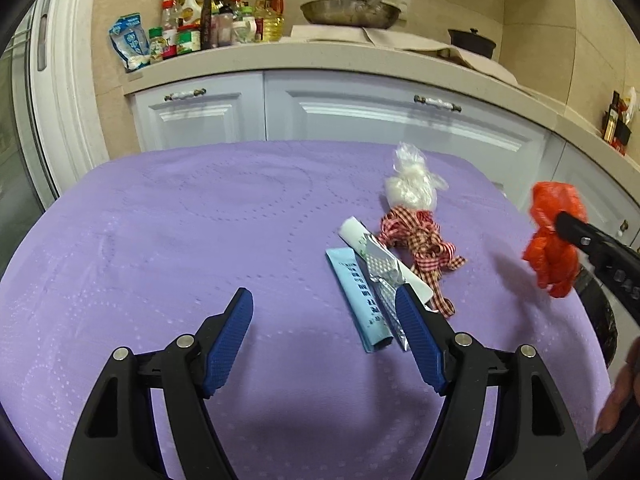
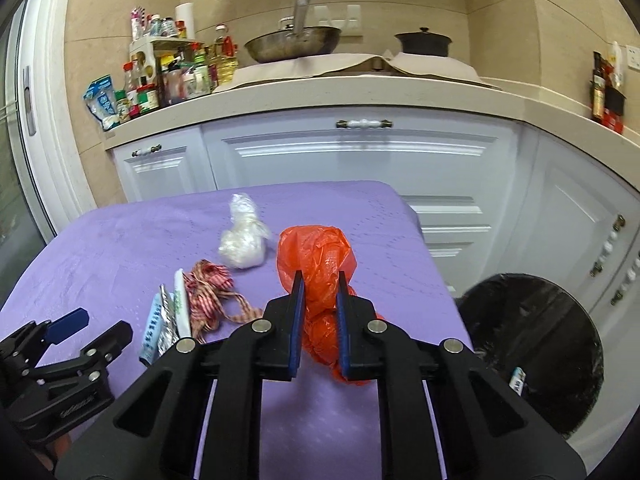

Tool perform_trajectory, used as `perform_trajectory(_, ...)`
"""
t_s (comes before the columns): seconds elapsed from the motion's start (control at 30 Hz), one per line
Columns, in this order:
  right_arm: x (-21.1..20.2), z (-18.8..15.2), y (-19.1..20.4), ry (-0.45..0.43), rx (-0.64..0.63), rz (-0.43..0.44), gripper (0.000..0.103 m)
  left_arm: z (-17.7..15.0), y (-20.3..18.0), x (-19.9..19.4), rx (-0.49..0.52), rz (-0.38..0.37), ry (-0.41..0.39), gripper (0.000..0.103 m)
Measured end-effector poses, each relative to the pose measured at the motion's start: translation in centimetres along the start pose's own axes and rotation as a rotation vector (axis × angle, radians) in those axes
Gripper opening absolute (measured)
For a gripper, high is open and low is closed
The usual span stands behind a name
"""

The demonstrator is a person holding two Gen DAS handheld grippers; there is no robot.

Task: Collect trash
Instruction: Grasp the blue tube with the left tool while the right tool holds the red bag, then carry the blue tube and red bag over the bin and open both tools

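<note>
My right gripper (image 2: pixel 319 278) is shut on a crumpled orange plastic bag (image 2: pixel 316 256), held above the purple tablecloth (image 2: pixel 120 240); the left wrist view shows the same bag (image 1: pixel 554 236) hanging at the table's right edge. My left gripper (image 1: pixel 326 300) stands open over the cloth with nothing between its fingers, its right finger next to a light blue packet (image 1: pixel 358 300), a silver foil wrapper (image 1: pixel 382 276) and a white tube (image 1: pixel 354 232). A red checked ribbon (image 1: pixel 420 244) and a clear plastic bag (image 1: pixel 412 188) lie just beyond.
A black bin (image 2: pixel 532 360) lined with a dark bag stands on the floor right of the table. White kitchen cabinets (image 2: pixel 360 160) and a counter with bottles, a pan (image 2: pixel 292 42) and a pot lie behind the table. A hand (image 1: pixel 620 392) shows at the right edge.
</note>
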State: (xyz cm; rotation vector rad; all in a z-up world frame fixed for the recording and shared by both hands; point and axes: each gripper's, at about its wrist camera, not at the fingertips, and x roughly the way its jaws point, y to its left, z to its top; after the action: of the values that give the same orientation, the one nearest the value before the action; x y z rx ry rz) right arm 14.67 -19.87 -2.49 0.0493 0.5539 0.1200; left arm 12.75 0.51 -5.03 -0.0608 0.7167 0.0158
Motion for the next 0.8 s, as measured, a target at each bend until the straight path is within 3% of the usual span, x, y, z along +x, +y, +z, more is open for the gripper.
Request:
perform_trajectory(0.1,-0.4,-0.4,-0.9,0.001,0.013,-0.003,0.014,-0.1,-0.2,0.8,-0.004,-0.005,0.039,0.068)
perform_trajectory(0.23,-0.6,-0.8,-1.4,0.006,0.024,0.004,0.014,-0.1,-0.4,1.8,-0.011,-0.016,0.081,0.054)
perform_trajectory(0.3,-0.7,-0.9,-1.5,0.005,0.027,0.005,0.014,-0.2,-0.4,2.2,-0.008,-0.027,0.102,0.04)
perform_trajectory(0.33,-0.7,-1.0,-1.6,0.005,0.028,0.006,0.014,-0.3,-0.4,2.3,-0.007,-0.032,0.11,0.027)
perform_trajectory(0.4,-0.8,-1.1,-1.6,0.005,0.029,0.009,0.014,-0.4,-0.5,2.5,-0.005,-0.045,0.128,0.017)
perform_trajectory(0.53,-0.9,-1.2,-1.7,0.003,0.031,0.013,0.014,-0.4,-0.3,2.2,-0.009,-0.05,0.116,0.008)
perform_trajectory(0.8,-0.9,-1.2,-1.7,0.003,0.029,0.012,0.014,0.0,0.7,1.1,-0.028,-0.049,0.065,0.004)
